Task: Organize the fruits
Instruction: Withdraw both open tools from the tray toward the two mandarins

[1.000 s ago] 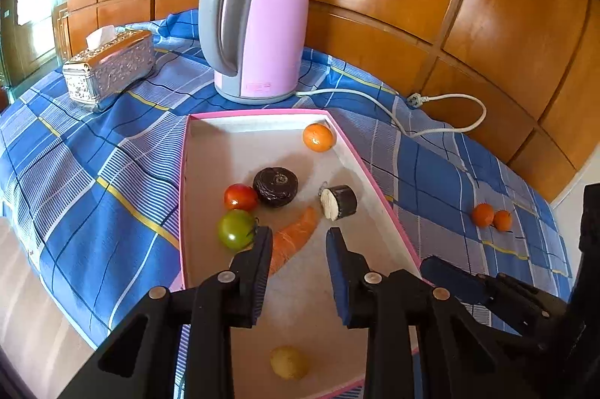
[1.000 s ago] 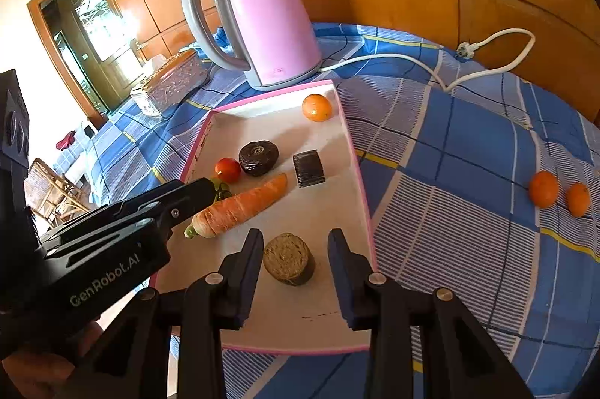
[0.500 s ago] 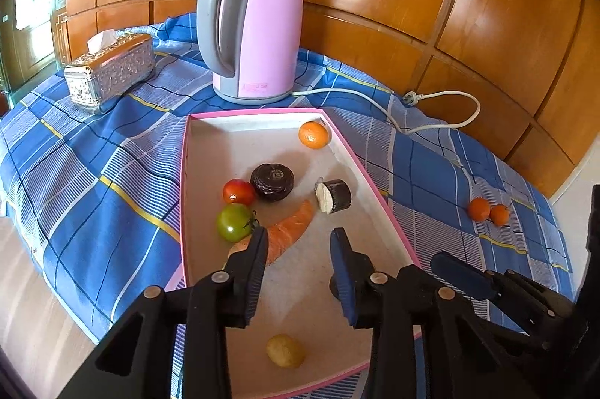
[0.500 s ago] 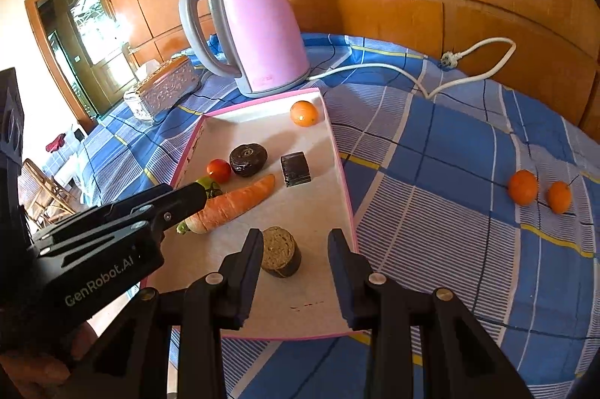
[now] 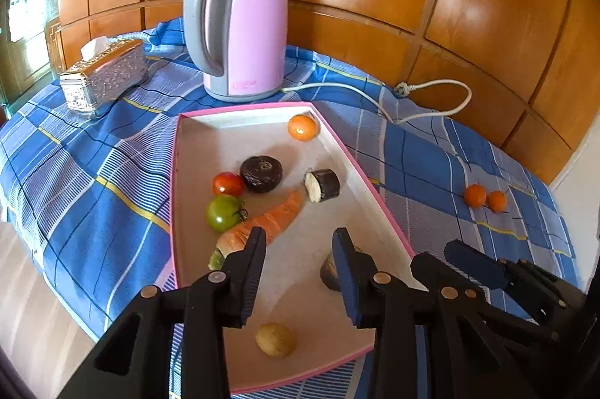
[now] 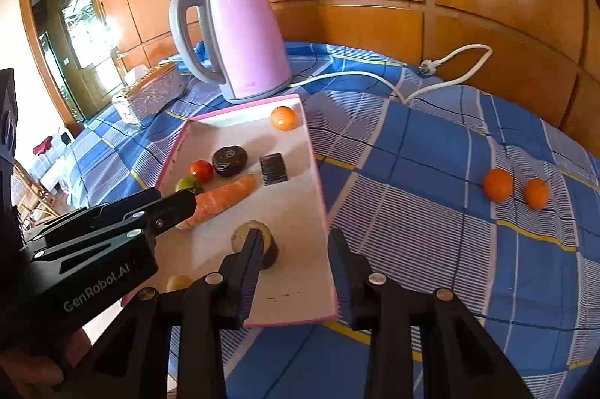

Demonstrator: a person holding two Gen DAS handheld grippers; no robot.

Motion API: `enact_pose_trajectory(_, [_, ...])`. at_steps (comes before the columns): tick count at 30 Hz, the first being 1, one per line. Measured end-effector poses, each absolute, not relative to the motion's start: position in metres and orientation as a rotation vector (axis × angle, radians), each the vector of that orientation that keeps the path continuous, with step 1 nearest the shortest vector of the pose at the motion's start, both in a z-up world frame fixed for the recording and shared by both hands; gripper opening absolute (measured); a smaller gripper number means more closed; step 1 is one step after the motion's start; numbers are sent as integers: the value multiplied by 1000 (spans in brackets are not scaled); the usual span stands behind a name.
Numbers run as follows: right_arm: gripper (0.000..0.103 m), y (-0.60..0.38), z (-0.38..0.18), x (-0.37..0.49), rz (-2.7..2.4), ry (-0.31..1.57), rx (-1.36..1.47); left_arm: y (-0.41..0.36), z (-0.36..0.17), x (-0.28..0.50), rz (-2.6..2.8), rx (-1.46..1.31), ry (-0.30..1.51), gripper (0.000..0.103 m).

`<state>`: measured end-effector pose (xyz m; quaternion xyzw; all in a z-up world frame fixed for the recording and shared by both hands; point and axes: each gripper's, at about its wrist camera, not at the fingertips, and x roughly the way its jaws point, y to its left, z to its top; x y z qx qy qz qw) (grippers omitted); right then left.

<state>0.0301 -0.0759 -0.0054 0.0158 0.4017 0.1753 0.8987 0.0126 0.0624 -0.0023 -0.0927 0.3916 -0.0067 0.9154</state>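
Tray [image 5: 176, 211]: pink-rimmed, on the blue plaid counter [image 5: 93, 196], holding carrot [image 5: 270, 219], tomatoes, one orange [image 5: 303, 127].
Left tongs [image 5: 300, 241]: jaws just widened, apart, empty, above the tray.
Right tongs [image 6: 294, 241]: apart, empty, astride the tray's right rim.
Loose oranges [image 6: 497, 185]: on the counter, well right.

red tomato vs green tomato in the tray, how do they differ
The red tomato is ripe red and looks smaller; the green tomato is green and looks bigger. The red one sits beside the dark round piece; the green one sits by the carrot. Both lie loose in the pink-rimmed tray.
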Motion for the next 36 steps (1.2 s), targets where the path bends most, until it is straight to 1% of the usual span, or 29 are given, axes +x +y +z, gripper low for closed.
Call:
enact_pose_trajectory(4, [36, -82, -9, 29, 346, 838, 44, 57, -5, 12, -26, -187, 813, 40])
enact_pose_trajectory(21, [36, -118, -21, 31, 277, 859, 111, 32, -15, 15, -63, -123, 845, 40])
enact_pose_trajectory(27, [36, -148, -23, 34, 206, 860, 161, 26, -16, 19, -63, -136, 863, 40])
enact_pose_trajectory(36, [36, -206, -35, 37, 74, 889, 252, -12, -11, 24, -176, -69, 858, 40])
